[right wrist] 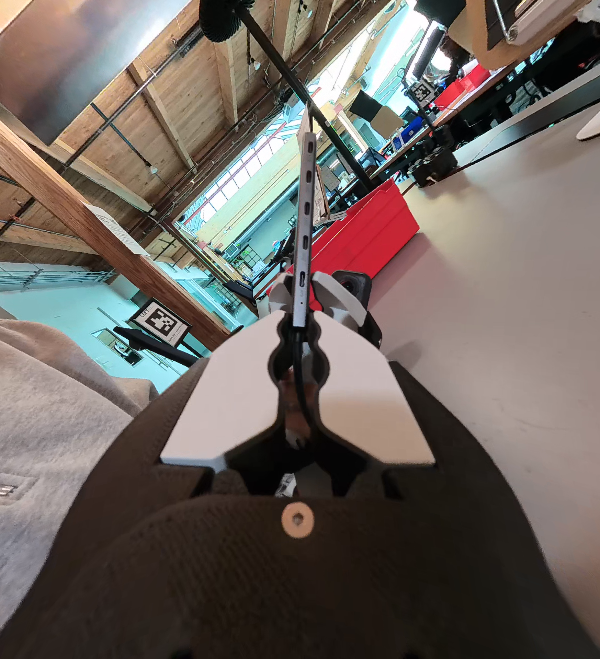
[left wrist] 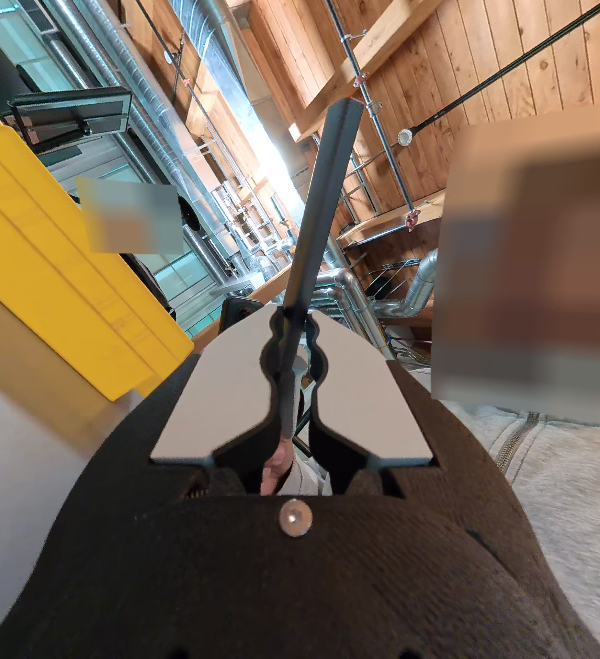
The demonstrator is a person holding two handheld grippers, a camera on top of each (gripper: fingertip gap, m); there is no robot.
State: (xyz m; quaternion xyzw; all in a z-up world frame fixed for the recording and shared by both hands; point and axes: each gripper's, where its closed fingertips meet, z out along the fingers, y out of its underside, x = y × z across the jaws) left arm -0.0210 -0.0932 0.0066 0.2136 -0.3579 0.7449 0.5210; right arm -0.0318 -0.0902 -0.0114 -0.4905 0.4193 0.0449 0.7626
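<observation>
My left gripper [left wrist: 293, 317] is shut on a slim grey hub [left wrist: 312, 214], seen edge-on and pointing up toward the wooden ceiling. In the right wrist view my right gripper [right wrist: 298, 317] is shut on the same grey hub [right wrist: 305, 221], whose narrow side shows several ports. A black cable [right wrist: 300, 374] runs from the hub's lower end down between my right fingers. The left gripper [right wrist: 341, 303] shows just beyond, its white fingers on either side of the hub. The right gripper's camera [left wrist: 241, 313] shows behind my left fingertips. Both grippers are raised above the table.
A yellow bin [left wrist: 59, 267] is close on the left. A red bin [right wrist: 366, 235] stands on the pale table [right wrist: 505, 321] behind the hub. A person in a grey hooded top [left wrist: 559, 481] is close by. A marker board on a stand [right wrist: 161, 321] stands farther back. Both grippers' tips are close together, under 4 cm apart.
</observation>
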